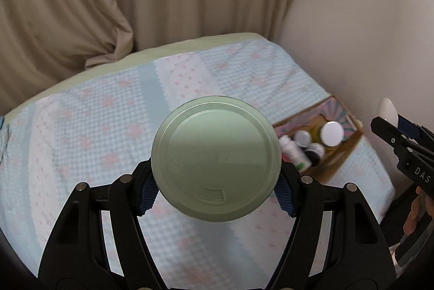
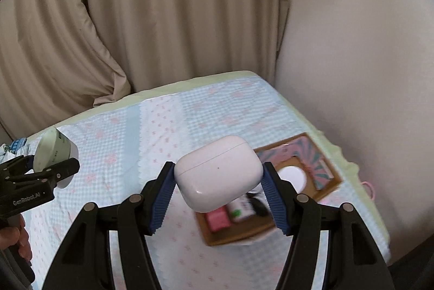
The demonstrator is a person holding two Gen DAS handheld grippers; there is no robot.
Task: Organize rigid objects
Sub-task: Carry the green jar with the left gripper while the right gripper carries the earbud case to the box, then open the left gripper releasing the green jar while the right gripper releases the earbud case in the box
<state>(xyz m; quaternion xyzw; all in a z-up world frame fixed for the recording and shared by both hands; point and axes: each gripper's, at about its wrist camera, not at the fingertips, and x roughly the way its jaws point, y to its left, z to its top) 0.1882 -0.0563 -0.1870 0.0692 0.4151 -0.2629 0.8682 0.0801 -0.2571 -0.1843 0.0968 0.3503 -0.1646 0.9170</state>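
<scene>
I've got the left claw clamped on the can and the right claw on the earbud case, both aloft for dropping into the box at the bed's right edge.

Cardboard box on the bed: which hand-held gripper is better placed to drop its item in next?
Probably the right hand-held gripper: its white earbud case hangs nearly above the cardboard box, while the left one's round tin sits further aside.
</scene>
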